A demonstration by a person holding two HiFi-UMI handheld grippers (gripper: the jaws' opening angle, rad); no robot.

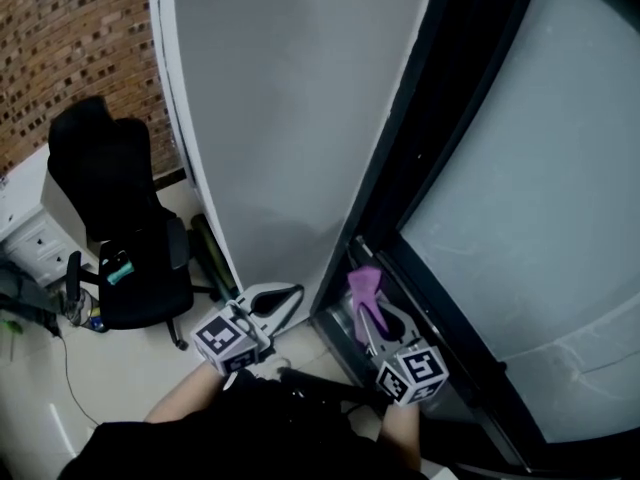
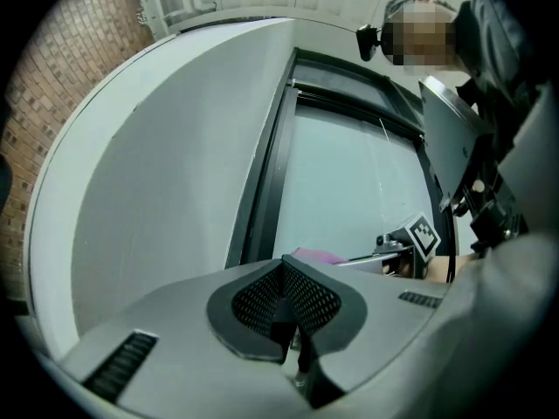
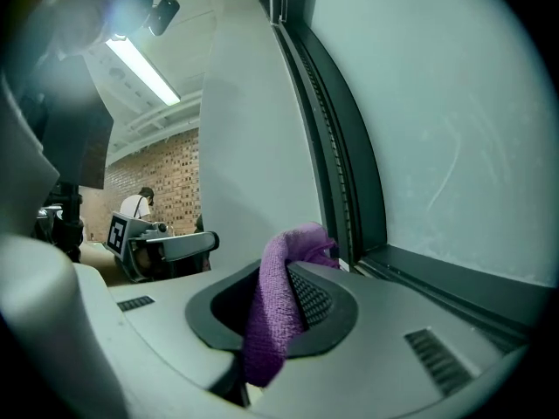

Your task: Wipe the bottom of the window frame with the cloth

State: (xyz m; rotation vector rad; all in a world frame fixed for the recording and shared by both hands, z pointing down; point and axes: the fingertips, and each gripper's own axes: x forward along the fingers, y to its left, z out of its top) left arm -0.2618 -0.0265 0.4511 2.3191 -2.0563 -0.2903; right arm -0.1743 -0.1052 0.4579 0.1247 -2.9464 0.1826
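The soft purple cloth (image 3: 278, 308) is pinched in the right hand-held gripper (image 3: 293, 278), near the dark bottom window frame (image 3: 454, 278). The left hand-held gripper (image 2: 284, 278) is closed on nothing. Wiping looks not yet started; the cloth must be pressed down.

- One window frame (image 1: 425, 128).
- Two grippers: the left gripper (image 1: 290, 296) left of the window frame, the right gripper (image 1: 372, 318) at its bottom corner.
- One purple cloth (image 1: 363, 282), by the frame's bottom.
- One black office chair (image 1: 120, 218), well left of the frame.
- One distant person (image 3: 135, 206).
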